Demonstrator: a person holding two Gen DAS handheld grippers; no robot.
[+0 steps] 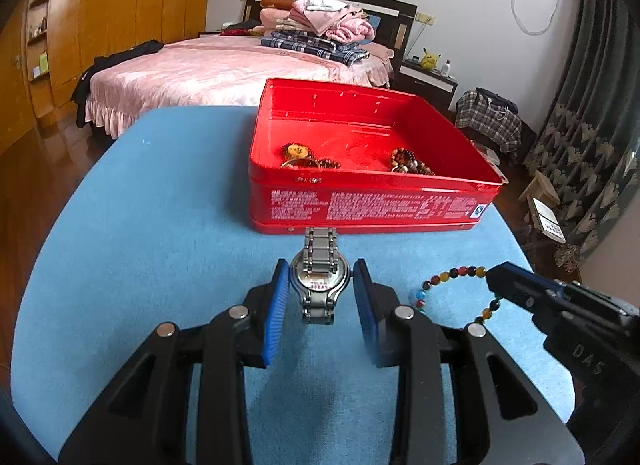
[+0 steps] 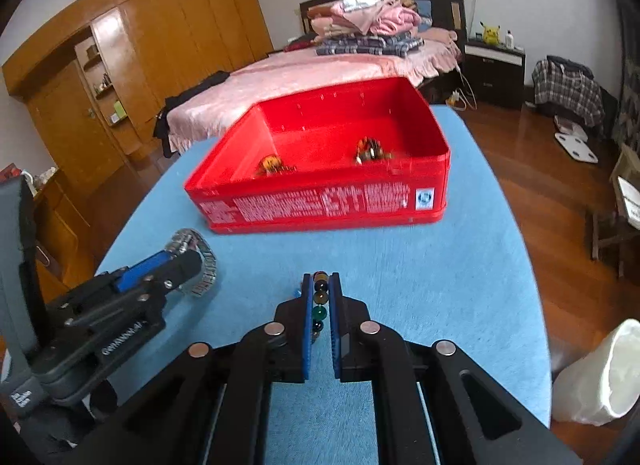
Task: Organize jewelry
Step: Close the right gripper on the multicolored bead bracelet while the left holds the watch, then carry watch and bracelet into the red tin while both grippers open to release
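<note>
A silver metal watch (image 1: pixel 319 275) lies on the blue table cover (image 1: pixel 168 233), just in front of the open red tin box (image 1: pixel 372 189). My left gripper (image 1: pixel 320 271) straddles the watch case, its blue pads close to both sides, touching or nearly so. My right gripper (image 2: pixel 321 283) is shut on a bracelet of coloured beads (image 2: pixel 319 301), which also shows in the left wrist view (image 1: pixel 456 277) at the right. The box (image 2: pixel 320 205) holds several beaded pieces (image 1: pixel 408 161). The watch (image 2: pixel 196 261) and left gripper (image 2: pixel 172 261) show at the left of the right wrist view.
The table cover (image 2: pixel 440 285) ends in a rounded edge with wooden floor beyond. A white bin (image 2: pixel 600 373) stands at the lower right. A pink bed (image 1: pixel 224 69) with folded clothes lies behind the table.
</note>
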